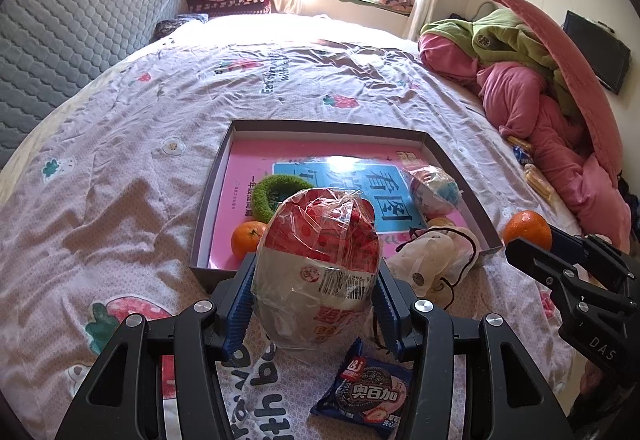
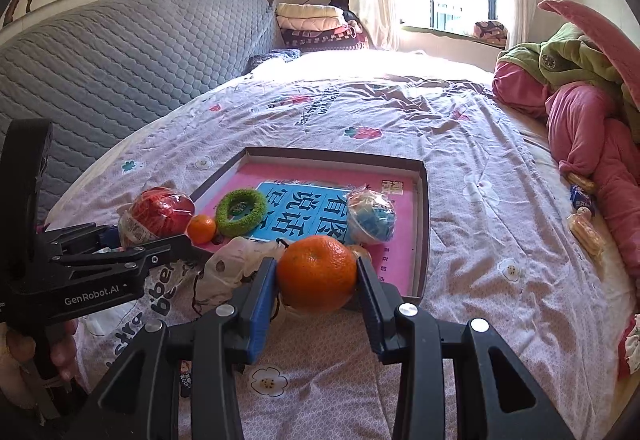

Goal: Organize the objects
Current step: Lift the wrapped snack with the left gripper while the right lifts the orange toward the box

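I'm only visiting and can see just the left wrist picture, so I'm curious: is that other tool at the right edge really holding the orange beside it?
Observer: Yes. The right wrist view shows the right gripper clamping the orange between its blue pads.
Operator: And who holds the tool around the red yarn ball?
Observer: A person. A bare hand grips the handle of the left gripper, low at that view's left edge.

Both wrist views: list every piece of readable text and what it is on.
"GenRobot.AI": left gripper body.
"DAS": right gripper body.
"奥百加": cookie packet.
"看图说话": pink book in the box.
Barcode digits on the red yarn ball: too blurred.
Bedsheet lettering: partly hidden.
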The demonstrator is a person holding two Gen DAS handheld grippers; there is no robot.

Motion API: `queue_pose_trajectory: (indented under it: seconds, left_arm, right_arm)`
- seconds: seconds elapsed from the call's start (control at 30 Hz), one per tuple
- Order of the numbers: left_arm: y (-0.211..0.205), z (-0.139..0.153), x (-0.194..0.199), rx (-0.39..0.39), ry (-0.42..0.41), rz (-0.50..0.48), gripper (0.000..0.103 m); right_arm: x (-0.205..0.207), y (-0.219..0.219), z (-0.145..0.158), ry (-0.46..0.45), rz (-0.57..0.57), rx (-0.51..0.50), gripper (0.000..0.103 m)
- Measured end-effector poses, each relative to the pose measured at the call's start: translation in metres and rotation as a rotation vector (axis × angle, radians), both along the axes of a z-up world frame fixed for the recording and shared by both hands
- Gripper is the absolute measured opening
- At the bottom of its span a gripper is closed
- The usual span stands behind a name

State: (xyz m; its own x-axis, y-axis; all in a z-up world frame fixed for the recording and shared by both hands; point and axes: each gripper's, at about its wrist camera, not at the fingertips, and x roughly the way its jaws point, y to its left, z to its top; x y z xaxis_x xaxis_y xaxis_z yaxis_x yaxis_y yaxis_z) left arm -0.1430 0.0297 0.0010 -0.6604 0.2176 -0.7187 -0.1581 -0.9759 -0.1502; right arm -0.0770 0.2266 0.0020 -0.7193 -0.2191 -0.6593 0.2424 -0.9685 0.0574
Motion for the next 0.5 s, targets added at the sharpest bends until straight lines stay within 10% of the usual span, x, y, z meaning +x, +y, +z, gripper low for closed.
queue_pose_trajectory:
  seconds: [0.5]
  left_arm:
    - [-0.037,0.010,-0.016,-0.009,0.043,0.087,0.055]
  right_arm:
    - [-0.010,0.009,0.008,0.035,-0.045,0.011,0.040]
